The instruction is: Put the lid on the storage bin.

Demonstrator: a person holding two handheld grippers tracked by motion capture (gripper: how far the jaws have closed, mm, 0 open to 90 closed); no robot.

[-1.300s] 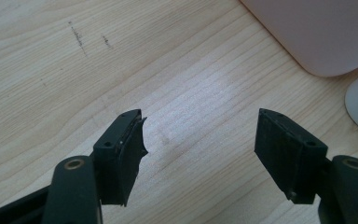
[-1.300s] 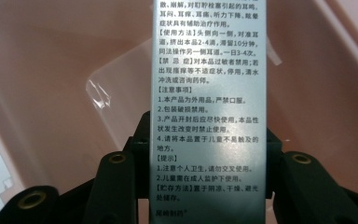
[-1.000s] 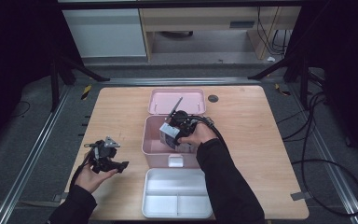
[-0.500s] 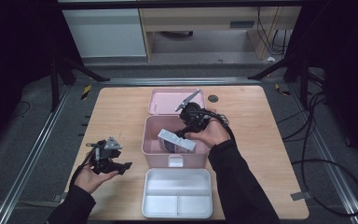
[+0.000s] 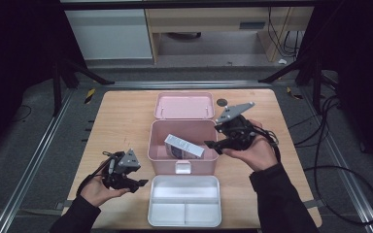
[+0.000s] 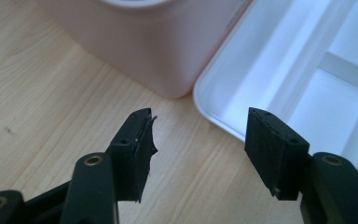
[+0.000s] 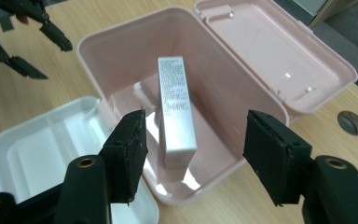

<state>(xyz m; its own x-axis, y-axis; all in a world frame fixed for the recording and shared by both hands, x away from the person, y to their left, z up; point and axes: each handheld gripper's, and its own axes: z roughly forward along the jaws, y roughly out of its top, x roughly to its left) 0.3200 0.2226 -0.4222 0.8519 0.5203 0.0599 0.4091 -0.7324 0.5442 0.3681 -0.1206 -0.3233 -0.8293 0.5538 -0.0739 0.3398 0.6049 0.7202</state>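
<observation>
High view: wooden table point(image 5: 126, 121) (light grain) on grey floor point(image 5: 24, 160), dark room.

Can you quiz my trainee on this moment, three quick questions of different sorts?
1. True or false: the silver carton lies inside the pink box.
2. What sits nearest the left hand-held gripper? A) the white divided tray B) the pink lid C) the cable hole
3. Is anything between the jaws of the right hand-held gripper?

Key:
1. True; it leans against the wall.
2. A
3. No; its jaws have just been opening and stand apart above the box, nothing between them.
</observation>
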